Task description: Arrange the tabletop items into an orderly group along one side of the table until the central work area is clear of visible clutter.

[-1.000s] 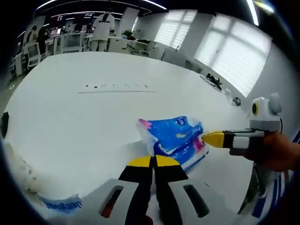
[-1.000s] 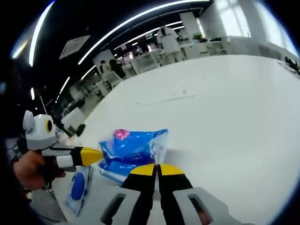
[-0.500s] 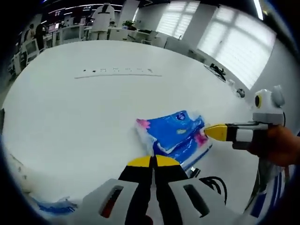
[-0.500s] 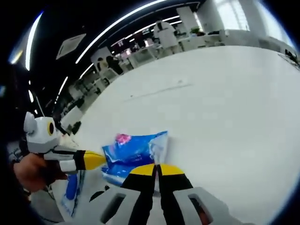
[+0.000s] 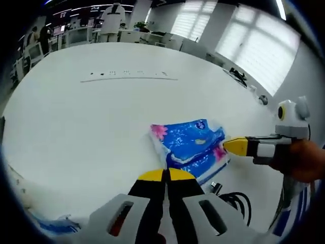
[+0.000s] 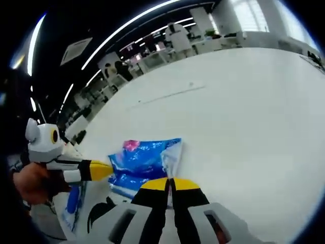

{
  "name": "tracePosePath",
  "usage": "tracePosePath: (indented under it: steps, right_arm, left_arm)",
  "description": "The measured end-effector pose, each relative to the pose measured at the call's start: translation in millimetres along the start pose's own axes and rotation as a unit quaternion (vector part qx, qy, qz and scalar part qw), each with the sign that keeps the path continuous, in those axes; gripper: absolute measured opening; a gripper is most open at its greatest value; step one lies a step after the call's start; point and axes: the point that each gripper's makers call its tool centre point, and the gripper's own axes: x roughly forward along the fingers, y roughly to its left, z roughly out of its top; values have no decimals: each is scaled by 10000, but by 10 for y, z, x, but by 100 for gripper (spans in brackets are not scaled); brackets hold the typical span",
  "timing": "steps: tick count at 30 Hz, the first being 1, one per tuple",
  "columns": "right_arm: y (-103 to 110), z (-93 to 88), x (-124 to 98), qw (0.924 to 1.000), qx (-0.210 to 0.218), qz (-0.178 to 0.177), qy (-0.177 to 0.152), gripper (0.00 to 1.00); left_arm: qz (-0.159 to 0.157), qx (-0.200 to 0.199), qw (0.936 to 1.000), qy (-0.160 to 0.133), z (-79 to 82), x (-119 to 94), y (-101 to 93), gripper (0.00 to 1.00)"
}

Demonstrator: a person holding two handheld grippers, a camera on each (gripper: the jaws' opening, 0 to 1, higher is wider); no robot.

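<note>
Barely shifted, blue tissue pack (image 5: 190,147) sits pinched between closed left tongs (image 5: 166,175) and closed right tongs (image 6: 170,184).

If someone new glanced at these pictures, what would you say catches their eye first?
Most striking is the bright blue tissue pack lying on the big white table, just ahead of both grippers. The left gripper and the right gripper meet it from opposite sides, their yellow-tipped jaws closed. A black cable coils near the table's edge beside the pack.
</note>
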Motion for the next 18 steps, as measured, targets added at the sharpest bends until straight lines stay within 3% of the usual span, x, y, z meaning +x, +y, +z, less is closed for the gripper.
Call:
tracePosePath:
  steps: [8,18]
  right_arm:
    - [-34,-71,-70,10000,60,-23,-10,0]
    - [-43,-94,-115,10000,-35,-44,69,1]
  left_arm:
    - [-32,132,9999,44,-74,-10,-106,0]
    - [-45,-48,10000,29,-82,-12,-156,0]
